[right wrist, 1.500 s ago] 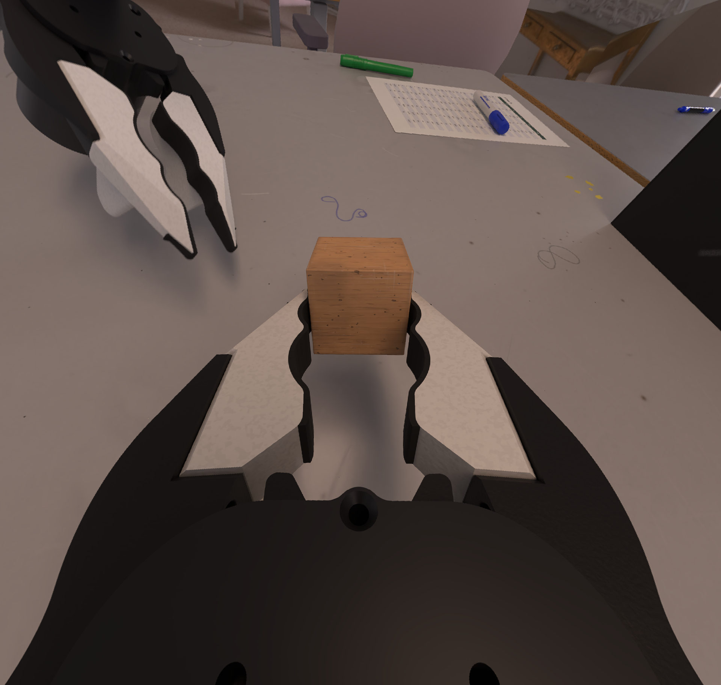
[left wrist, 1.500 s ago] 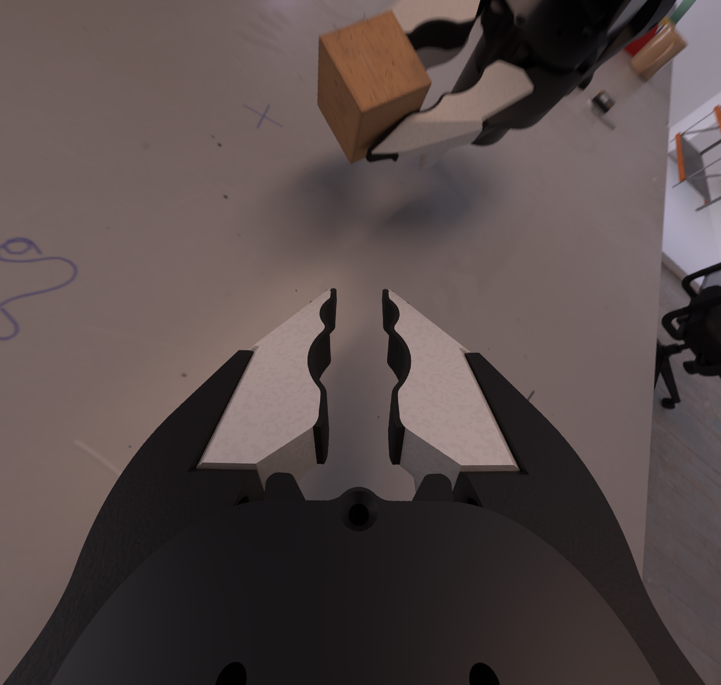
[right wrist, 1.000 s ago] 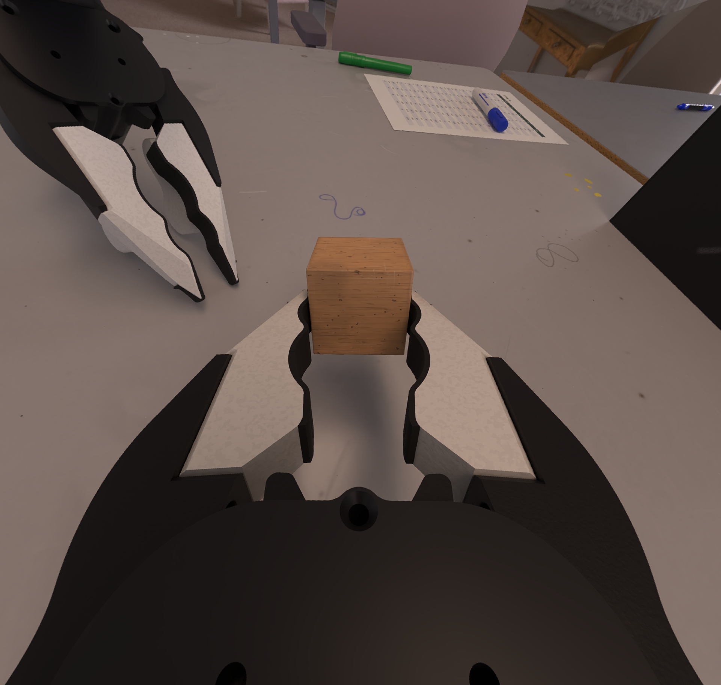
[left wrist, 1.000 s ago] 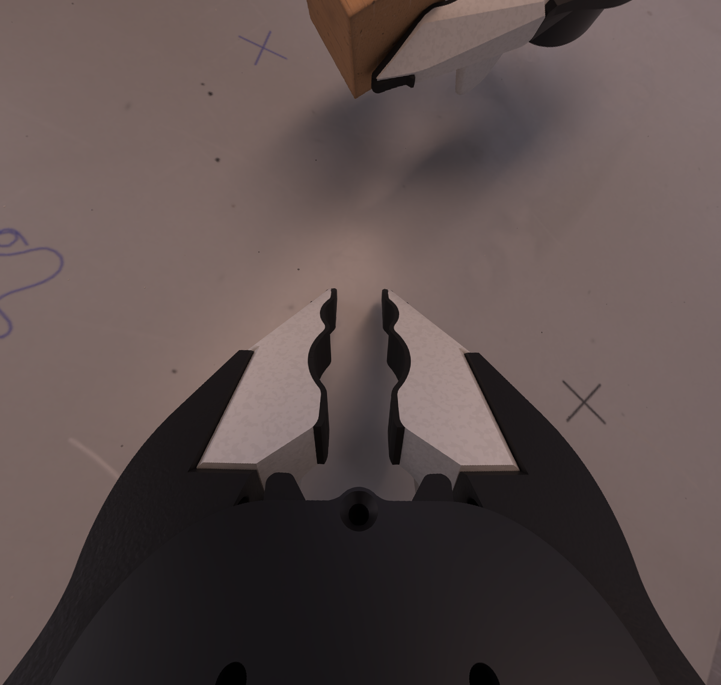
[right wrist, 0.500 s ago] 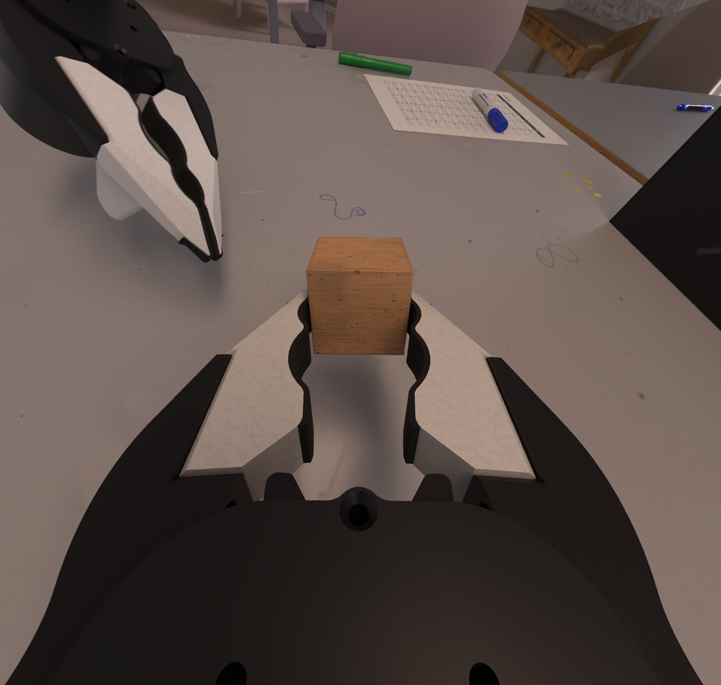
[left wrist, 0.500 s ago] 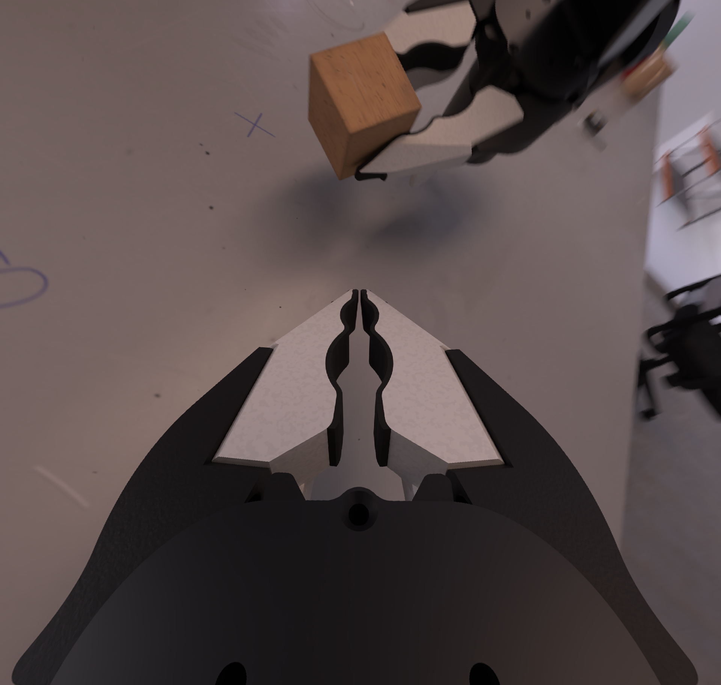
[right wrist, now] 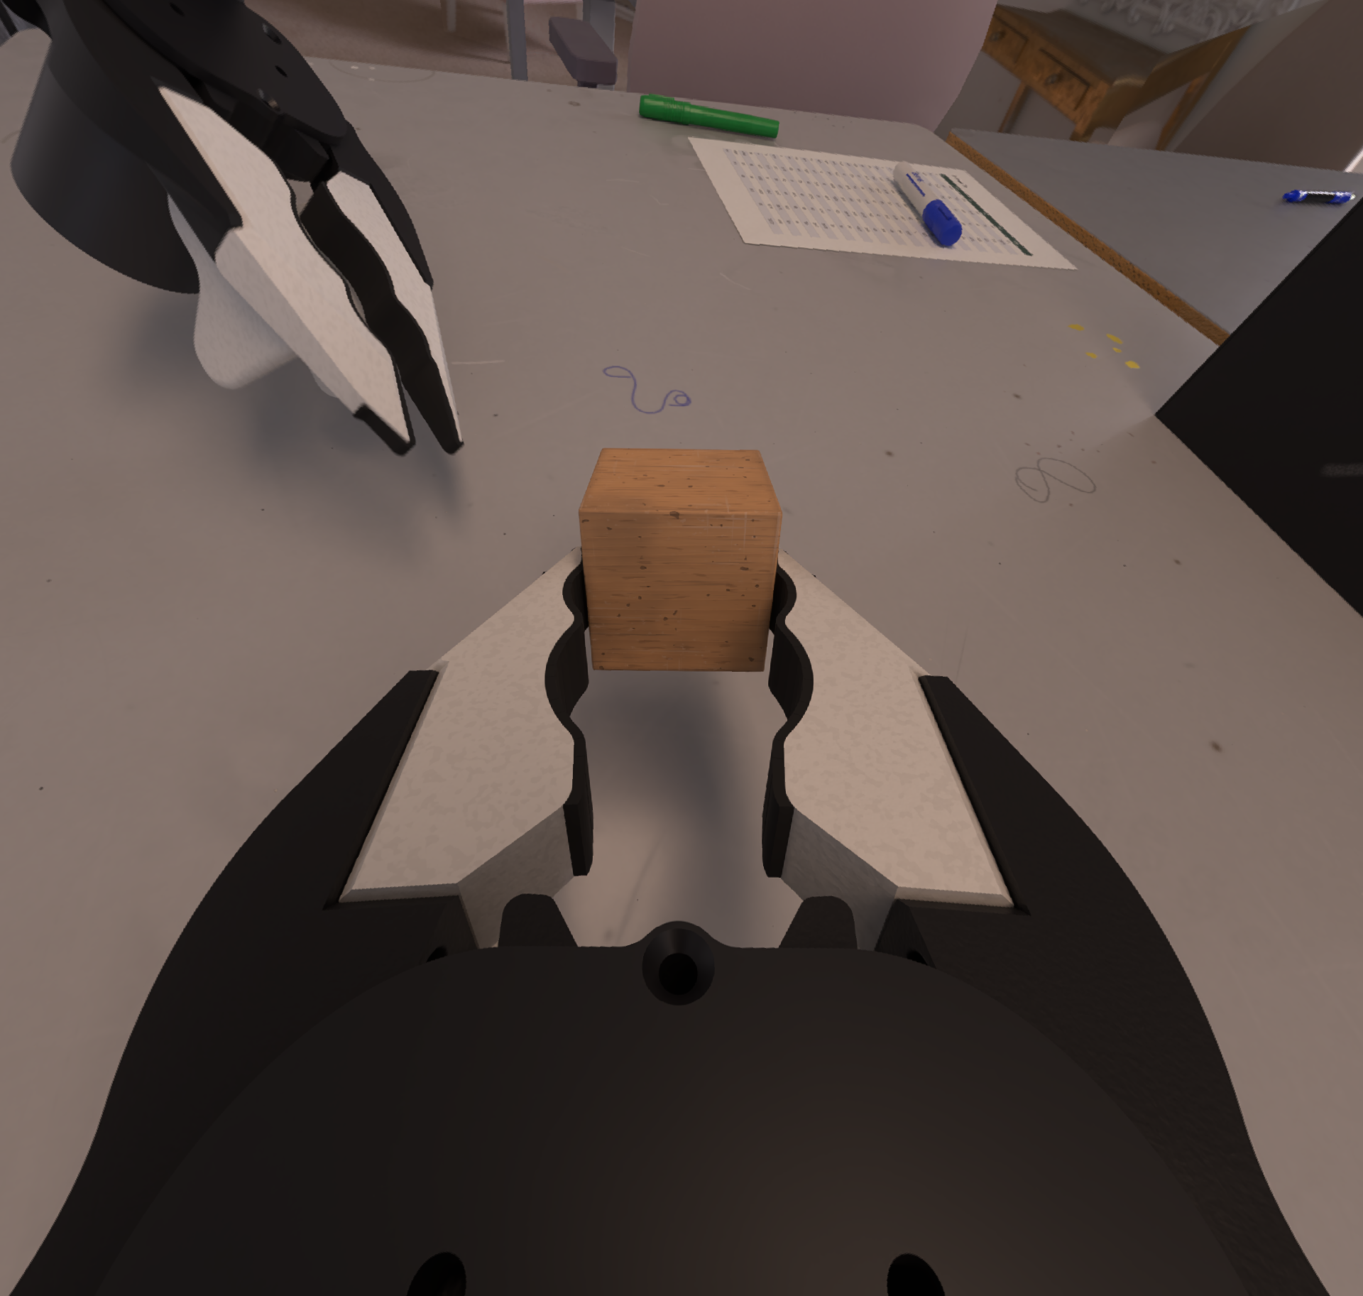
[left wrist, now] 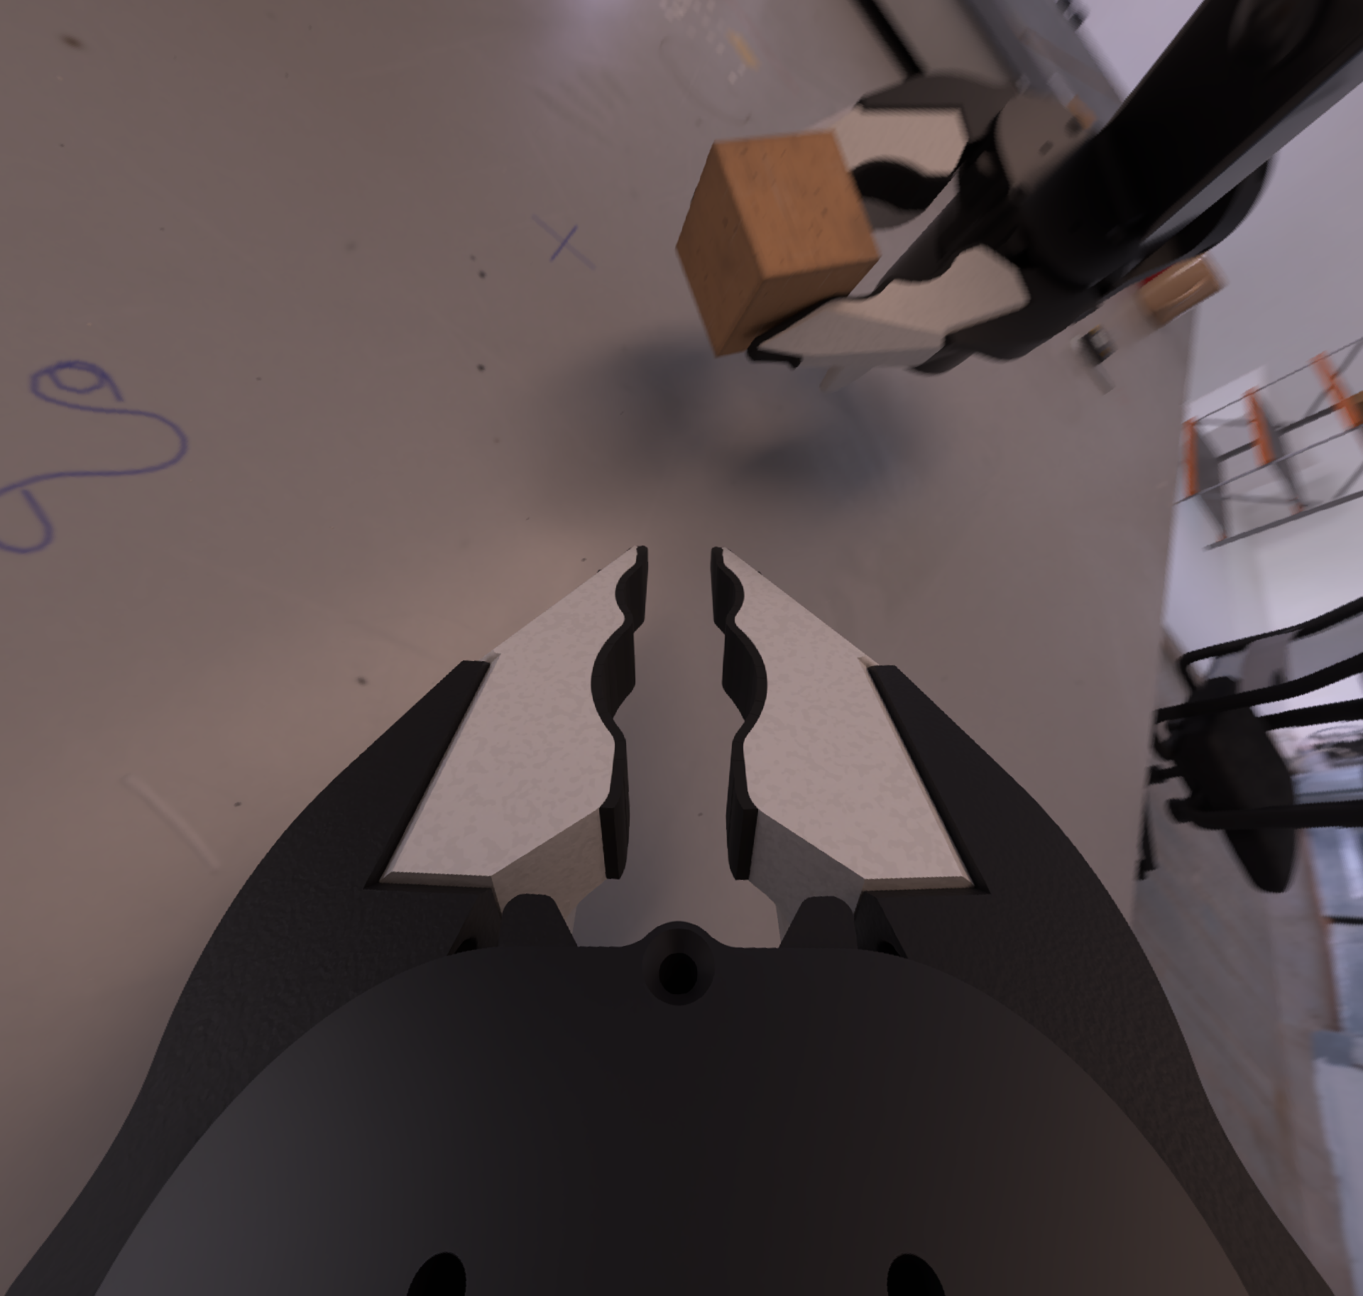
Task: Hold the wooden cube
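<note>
Gripping the wooden cube at its tips, right claw looks basically done; left claw slightly open, empty.

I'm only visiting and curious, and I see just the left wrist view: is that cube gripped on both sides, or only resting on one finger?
Observer: Both sides. In the right wrist view, the cube sits squarely between the two fingertips of the right gripper.
Operator: Is anything else lying beyond it?
Observer: Yes, a green marker lies well beyond the cube.
Operator: Is that all?
Observer: No. A paper sheet lies to the right of that marker, with a blue-capped marker resting on it.
</note>
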Action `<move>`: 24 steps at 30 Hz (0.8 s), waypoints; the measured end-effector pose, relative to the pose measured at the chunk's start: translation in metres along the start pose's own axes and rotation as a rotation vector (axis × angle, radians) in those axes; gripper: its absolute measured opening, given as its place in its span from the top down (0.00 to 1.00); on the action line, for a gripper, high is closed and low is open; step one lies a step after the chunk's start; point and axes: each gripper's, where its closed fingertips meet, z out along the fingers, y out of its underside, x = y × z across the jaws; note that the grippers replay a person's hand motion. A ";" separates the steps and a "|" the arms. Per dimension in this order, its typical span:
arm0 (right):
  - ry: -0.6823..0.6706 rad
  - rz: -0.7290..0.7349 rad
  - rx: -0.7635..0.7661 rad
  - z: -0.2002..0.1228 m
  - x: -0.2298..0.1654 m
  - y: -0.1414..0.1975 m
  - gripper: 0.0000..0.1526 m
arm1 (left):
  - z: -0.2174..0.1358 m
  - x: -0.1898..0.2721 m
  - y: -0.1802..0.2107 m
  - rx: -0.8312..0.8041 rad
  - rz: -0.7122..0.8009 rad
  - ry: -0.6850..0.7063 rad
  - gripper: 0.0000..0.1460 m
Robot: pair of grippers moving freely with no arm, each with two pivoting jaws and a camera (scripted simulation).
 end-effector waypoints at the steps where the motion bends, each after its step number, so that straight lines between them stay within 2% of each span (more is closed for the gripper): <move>1: 0.000 0.001 0.000 0.000 0.000 0.000 0.69 | 0.002 -0.003 0.003 -0.025 0.021 -0.028 0.87; 5: 0.001 0.000 -0.005 0.000 0.000 0.001 0.69 | 0.009 -0.014 0.012 -0.114 0.086 -0.112 0.84; 13: -0.009 0.001 -0.020 0.000 0.000 0.004 0.69 | 0.027 -0.014 0.019 -0.237 0.206 -0.156 0.82; 19: -0.080 -0.015 -0.080 -0.002 -0.008 0.014 0.69 | 0.029 -0.013 0.010 -0.239 0.295 -0.110 0.82; 24: -0.145 -0.008 -0.081 -0.006 -0.014 0.015 0.69 | 0.026 -0.020 0.011 -0.290 0.449 -0.025 0.78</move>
